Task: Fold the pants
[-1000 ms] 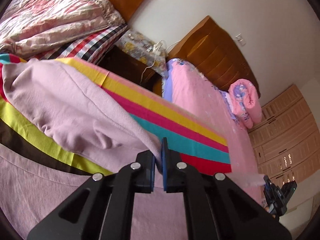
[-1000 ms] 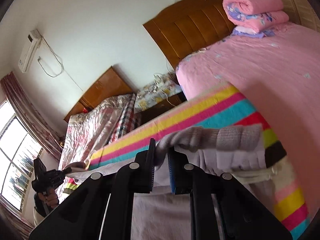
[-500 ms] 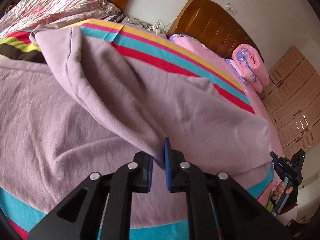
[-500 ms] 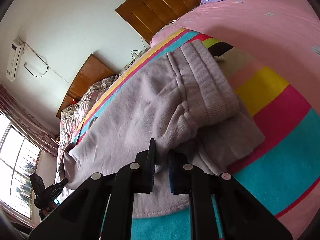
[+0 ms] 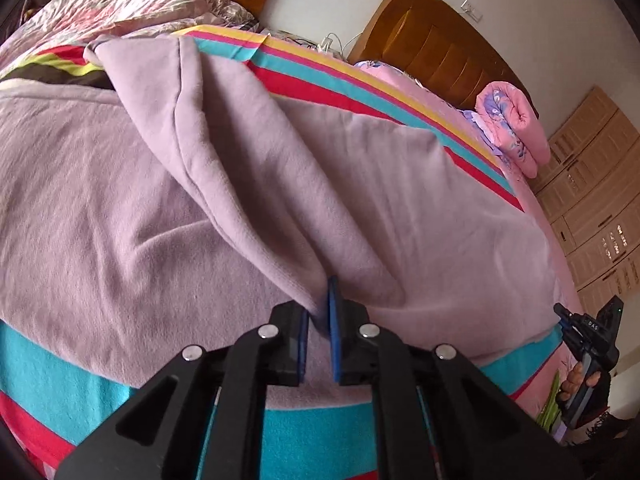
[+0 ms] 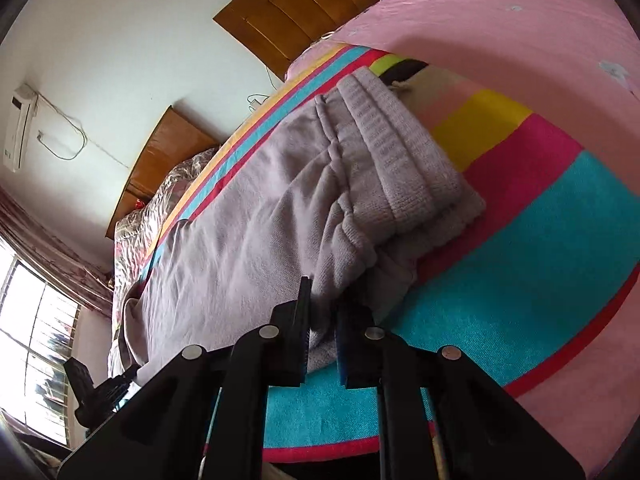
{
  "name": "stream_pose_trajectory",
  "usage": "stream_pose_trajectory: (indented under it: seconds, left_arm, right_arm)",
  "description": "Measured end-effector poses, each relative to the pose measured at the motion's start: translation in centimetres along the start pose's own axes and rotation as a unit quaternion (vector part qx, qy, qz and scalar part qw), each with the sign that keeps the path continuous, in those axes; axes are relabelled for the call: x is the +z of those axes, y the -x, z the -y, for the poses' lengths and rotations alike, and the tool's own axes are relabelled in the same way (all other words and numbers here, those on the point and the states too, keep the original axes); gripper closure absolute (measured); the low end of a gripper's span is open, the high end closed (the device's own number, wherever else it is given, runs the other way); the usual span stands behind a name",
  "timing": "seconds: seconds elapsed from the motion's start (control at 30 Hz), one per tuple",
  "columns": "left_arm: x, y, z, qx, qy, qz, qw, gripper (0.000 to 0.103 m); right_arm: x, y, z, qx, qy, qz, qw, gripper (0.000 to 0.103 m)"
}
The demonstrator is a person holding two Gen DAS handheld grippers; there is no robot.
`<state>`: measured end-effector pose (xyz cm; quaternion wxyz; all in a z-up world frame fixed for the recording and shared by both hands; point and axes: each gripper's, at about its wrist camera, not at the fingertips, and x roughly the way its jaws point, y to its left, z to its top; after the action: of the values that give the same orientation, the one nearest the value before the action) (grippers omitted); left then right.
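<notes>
Striped in teal, red and yellow, the blanket (image 5: 100, 376) covered a bed, and the lilac pants (image 5: 120, 208) lay spread on it. From the left wrist, the left gripper (image 5: 318, 332) reached low over the near edge, its tongs clamped on a raised fold of a pant leg. From the right wrist, the right gripper (image 6: 322, 332) pinched the pants (image 6: 248, 216) below the ribbed waistband (image 6: 404, 152).

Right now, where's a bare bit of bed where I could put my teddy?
Free: the blanket stripes right of the waistband, and the pink sheet beyond them. Crowded: the pants fill the middle, with both tongs, left and right, at their near edge.
</notes>
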<state>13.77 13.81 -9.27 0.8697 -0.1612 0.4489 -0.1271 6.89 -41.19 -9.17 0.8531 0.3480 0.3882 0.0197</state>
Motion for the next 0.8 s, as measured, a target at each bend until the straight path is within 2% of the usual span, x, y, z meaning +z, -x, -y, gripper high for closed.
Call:
stream_pose_trajectory:
  seconds: [0.13, 0.23, 0.3, 0.4, 0.5, 0.53, 0.6, 0.63, 0.8]
  left_arm:
    - [0.4, 1.9, 0.4, -0.002, -0.007, 0.019, 0.9998, 0.093]
    - [-0.3, 0.8, -0.1, 0.006, 0.004, 0.0, 1.0, 0.093]
    - [-0.8, -0.2, 0.0, 0.012, 0.012, -0.009, 0.9998, 0.091]
    - [-0.9, 0.0, 0.1, 0.02, 0.001, -0.006, 0.9998, 0.089]
    - [-0.9, 0.0, -0.1, 0.017, 0.01, -0.009, 0.9998, 0.085]
    - [-0.9, 0.0, -0.2, 0.014, 0.013, -0.009, 0.9998, 0.084]
    - [-1.0, 0.2, -0.1, 0.01, 0.015, -0.008, 0.9998, 0.071]
    - [-0.8, 0.2, 0.0, 0.011, 0.015, -0.007, 0.9998, 0.068]
    - [-0.6, 0.1, 0.1, 0.011, 0.016, -0.007, 0.9998, 0.068]
  right_arm:
    - [0.3, 1.8, -2.0, -0.002, 0.026, 0.024, 0.999, 0.092]
    - [-0.5, 0.1, -0.2, -0.026, 0.009, -0.003, 1.0, 0.093]
    - [-1.1, -0.3, 1.0, -0.001, -0.024, 0.001, 1.0, 0.093]
    - [-0.9, -0.1, 1.4, 0.002, -0.031, -0.001, 1.0, 0.091]
    - [-0.9, 0.3, 0.8, 0.007, -0.02, -0.002, 1.0, 0.07]
    - [-1.3, 0.6, 0.4, 0.015, -0.019, -0.001, 1.0, 0.058]
    - [-2.1, 0.6, -0.7, 0.034, -0.014, -0.016, 0.999, 0.057]
    - [-2.6, 0.3, -1.4, 0.042, -0.005, -0.031, 0.999, 0.057]
    - [-4.2, -1.1, -4.0, 0.072, 0.019, -0.063, 0.995, 0.062]
